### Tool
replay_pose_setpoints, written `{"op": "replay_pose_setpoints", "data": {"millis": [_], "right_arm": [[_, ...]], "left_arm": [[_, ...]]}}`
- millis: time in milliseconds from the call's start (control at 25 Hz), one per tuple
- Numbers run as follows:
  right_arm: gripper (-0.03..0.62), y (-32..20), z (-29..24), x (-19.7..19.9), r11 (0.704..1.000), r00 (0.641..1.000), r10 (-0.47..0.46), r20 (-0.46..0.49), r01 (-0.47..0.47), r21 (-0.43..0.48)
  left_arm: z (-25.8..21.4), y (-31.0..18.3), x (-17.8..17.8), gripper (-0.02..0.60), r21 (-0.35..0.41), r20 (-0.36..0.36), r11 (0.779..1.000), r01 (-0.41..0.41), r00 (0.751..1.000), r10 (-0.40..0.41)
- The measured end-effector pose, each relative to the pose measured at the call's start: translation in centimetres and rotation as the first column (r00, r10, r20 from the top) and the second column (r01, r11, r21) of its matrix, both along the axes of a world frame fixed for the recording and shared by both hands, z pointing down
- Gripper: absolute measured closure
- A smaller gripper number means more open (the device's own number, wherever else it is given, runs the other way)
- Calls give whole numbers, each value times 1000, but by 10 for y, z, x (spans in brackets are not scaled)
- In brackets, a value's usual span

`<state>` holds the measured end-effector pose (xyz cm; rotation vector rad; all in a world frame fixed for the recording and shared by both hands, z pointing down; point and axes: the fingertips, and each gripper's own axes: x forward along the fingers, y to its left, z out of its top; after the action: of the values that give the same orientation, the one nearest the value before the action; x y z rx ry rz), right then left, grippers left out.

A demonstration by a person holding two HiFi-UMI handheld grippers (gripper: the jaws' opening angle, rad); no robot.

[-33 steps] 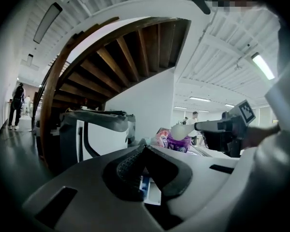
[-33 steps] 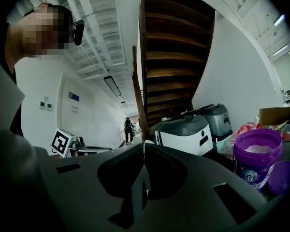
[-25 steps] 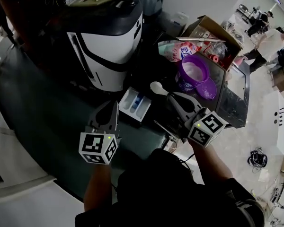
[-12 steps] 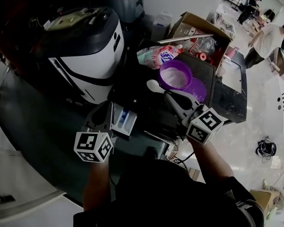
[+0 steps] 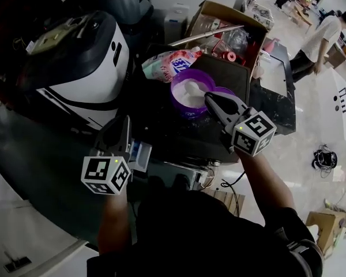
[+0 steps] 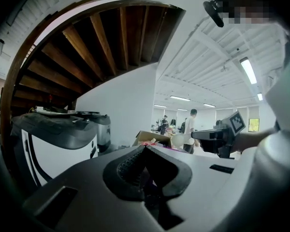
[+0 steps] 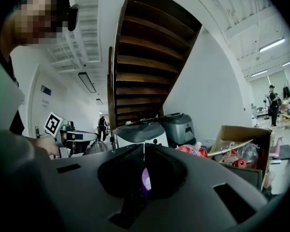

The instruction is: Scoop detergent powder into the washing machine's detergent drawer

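My right gripper [image 5: 212, 100] has its jaws clenched on the white scoop [image 5: 194, 88], whose bowl sits at the powder in the purple tub [image 5: 177, 104] on the bench [image 5: 167, 134]. My left gripper [image 5: 124, 126], jaws pressed together and empty, hovers just beside the open detergent drawer [image 5: 140, 155].

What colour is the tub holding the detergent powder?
Purple. The tub shows best in the head view.

Legend: we find open surface [image 5: 161, 124] between drawer [image 5: 142, 156] and tub [image 5: 181, 107]; washer [image 5: 75, 68] walls the left, bag [image 5: 172, 63] and box [image 5: 219, 22] crowd behind the tub, whose mouth holds the spoon [image 5: 193, 87].
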<state>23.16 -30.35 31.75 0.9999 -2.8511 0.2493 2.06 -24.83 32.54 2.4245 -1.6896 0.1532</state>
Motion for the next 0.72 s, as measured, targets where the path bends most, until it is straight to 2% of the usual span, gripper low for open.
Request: {"op": "replay_pose_setpoints", "data": {"millis": [200, 360, 720], "right_arm": [[574, -20, 13, 6, 999, 994, 45, -102, -45, 0], [574, -31, 35, 10, 997, 979, 61, -192, -68, -30], [574, -44, 70, 13, 995, 924, -12, -382, -26, -94]], "left_arm": [[3, -15, 12, 574, 2, 5, 997, -74, 997, 74], [13, -20, 14, 574, -13, -7, 995, -104, 995, 104], [27, -24, 8, 574, -47, -18, 991, -128, 992, 128]]}}
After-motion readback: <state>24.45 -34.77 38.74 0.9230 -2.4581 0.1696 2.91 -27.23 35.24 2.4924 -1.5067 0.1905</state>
